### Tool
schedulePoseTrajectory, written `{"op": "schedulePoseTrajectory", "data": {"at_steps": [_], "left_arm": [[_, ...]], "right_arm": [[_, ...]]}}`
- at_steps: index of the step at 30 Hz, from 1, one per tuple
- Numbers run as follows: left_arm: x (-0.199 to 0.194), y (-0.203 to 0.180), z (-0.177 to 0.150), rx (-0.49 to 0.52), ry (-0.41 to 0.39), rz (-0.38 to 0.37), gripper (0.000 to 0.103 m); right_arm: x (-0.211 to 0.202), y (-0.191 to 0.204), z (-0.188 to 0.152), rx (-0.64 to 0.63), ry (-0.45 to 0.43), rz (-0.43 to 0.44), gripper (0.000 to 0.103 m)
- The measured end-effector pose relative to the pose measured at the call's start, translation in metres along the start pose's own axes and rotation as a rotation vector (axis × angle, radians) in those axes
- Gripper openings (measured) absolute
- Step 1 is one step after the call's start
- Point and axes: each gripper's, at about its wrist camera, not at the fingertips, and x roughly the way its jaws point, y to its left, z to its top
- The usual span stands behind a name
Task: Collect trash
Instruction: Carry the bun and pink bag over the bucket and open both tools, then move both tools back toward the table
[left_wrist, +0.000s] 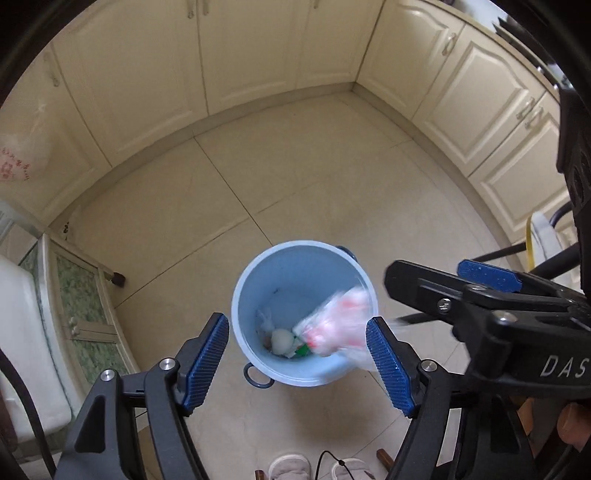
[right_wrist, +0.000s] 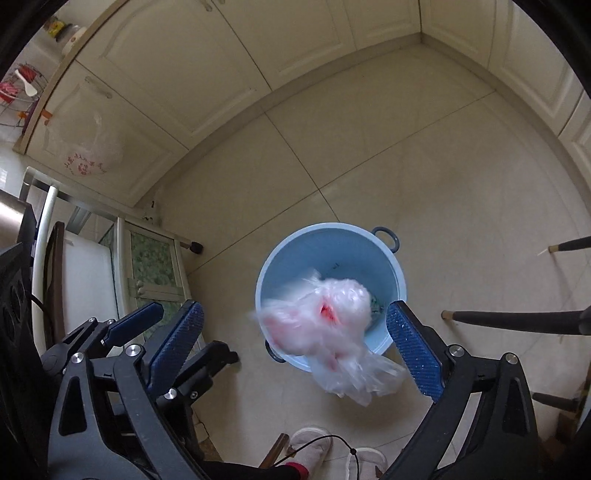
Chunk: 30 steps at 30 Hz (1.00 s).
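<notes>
A light blue trash bin (left_wrist: 284, 266) with dark ring handles stands on the tiled floor, directly below both grippers. White crumpled waste and a green scrap (left_wrist: 282, 341) lie at its bottom. A clear plastic bag with red print (left_wrist: 334, 326) is blurred over the bin's right rim, brushing my left gripper's right finger. My left gripper (left_wrist: 297, 319) is open and its pads grip nothing. In the right wrist view the same bag (right_wrist: 325, 325) hangs loose between the wide-spread fingers of my right gripper (right_wrist: 295, 306), over the bin (right_wrist: 332, 251). Neither pad presses on it.
Cream cabinet doors (left_wrist: 258, 55) wrap around the floor at the back and right. A low cabinet with green glass doors (left_wrist: 81, 295) stands left. Dark chair legs (right_wrist: 517, 317) reach in from the right. A person's slippers (right_wrist: 310, 446) are at the bottom edge. Another bag (right_wrist: 92, 155) hangs on a cabinet.
</notes>
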Motion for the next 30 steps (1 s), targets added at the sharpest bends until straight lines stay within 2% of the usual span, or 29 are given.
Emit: {"op": "schedulePoseTrajectory", "data": {"at_steps": [5,9,18,22,25,27,30], "left_arm": [[-0.051,0.002,-0.001,-0.027,-0.105,0.036,0.073],[-0.103,-0.008,0.000,-0.032,-0.211,0.055,0.074],[-0.241,-0.076,-0.030,0.026,-0.521,0.047,0.085],[-0.294,-0.131,-0.061,0.076,-0.658,0.039,0.096],[-0.321,-0.163,-0.089,0.129,-0.749,0.060,0.102],[-0.329,-0.181,-0.110,0.151,-0.797,0.058,0.102],[-0.339,-0.207,-0.145,0.176,-0.845,0.032,0.102]], "right_arm": [[-0.042,0.020,0.000,-0.059,-0.080,-0.034,0.100],[-0.096,0.043,-0.009,-0.120,-0.170,-0.071,0.100],[-0.279,0.074,-0.073,-0.171,-0.490,-0.166,0.103],[-0.362,0.075,-0.116,-0.172,-0.624,-0.242,0.103],[-0.414,0.077,-0.154,-0.169,-0.720,-0.322,0.103],[-0.442,0.075,-0.178,-0.154,-0.774,-0.358,0.103],[-0.486,0.067,-0.211,-0.114,-0.840,-0.355,0.103]]}}
